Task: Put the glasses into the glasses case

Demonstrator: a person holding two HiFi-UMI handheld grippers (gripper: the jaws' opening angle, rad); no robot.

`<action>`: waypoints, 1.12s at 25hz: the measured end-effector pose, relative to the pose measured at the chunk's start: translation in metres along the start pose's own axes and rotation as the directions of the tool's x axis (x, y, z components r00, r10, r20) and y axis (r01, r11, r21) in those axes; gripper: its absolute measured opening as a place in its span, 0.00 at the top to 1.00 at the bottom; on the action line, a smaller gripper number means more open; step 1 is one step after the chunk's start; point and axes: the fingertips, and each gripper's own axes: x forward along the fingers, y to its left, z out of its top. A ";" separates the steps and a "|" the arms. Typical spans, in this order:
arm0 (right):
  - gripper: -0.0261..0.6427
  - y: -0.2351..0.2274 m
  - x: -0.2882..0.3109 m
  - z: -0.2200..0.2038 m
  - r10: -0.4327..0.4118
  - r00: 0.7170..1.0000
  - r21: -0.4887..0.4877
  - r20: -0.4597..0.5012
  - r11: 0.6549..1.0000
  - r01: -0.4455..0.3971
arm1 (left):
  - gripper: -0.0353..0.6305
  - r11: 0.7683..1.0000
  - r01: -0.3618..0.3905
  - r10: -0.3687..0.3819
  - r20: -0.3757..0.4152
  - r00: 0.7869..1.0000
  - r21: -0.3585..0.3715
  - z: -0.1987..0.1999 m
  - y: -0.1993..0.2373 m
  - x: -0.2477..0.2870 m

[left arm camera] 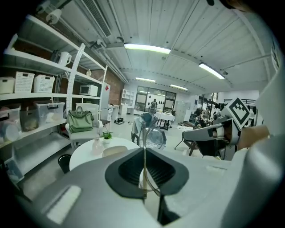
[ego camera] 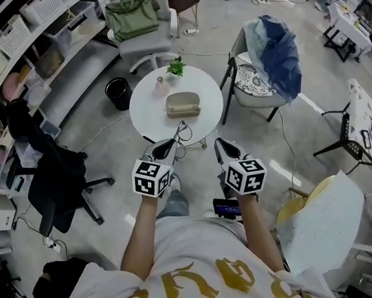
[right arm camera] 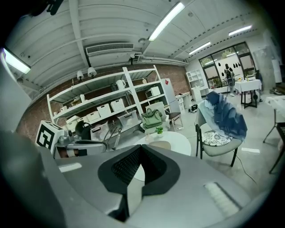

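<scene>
A round white table [ego camera: 177, 120] stands in the middle of the grey floor. To its right is a grey chair draped with a blue jacket [ego camera: 275, 51], and on a far chair sits a green handbag [ego camera: 131, 15]. A beige oval glasses case [ego camera: 183, 104] lies closed at the table's centre. Far of the case is a small green potted plant [ego camera: 176, 67].

The left gripper [ego camera: 171, 143], held near the table's near edge, has its fingers pinched on the thin wire-framed glasses [ego camera: 182, 130]. The glasses are in the air, apart from the case. The right gripper [ego camera: 222, 148], to its right, has its fingers pressed together with nothing between them.
</scene>
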 end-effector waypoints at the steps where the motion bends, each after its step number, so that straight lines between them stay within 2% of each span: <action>1: 0.94 -0.001 0.012 0.003 -0.008 1.000 0.001 -0.009 1.000 0.008 | 0.92 1.000 0.010 -0.010 -0.006 1.000 -0.008 0.003 0.011 0.009; 8: 0.94 -0.013 0.096 0.034 -0.069 0.997 0.014 -0.031 0.997 0.070 | 0.92 0.996 0.091 -0.092 -0.047 0.995 -0.010 0.025 0.090 0.071; 12: 0.94 -0.021 0.128 0.048 -0.116 0.993 0.024 -0.027 0.993 0.116 | 0.92 0.988 0.152 -0.152 -0.069 0.986 -0.006 0.032 0.121 0.103; 19: 0.94 -0.042 0.158 0.061 -0.207 0.978 0.038 -0.031 0.977 0.208 | 0.92 0.968 0.251 -0.247 -0.130 0.960 0.015 0.028 0.139 0.150; 28: 0.94 -0.072 0.168 0.048 -0.218 0.973 0.092 -0.076 0.970 0.224 | 0.92 0.967 0.255 -0.251 -0.177 0.952 0.003 0.022 0.147 0.185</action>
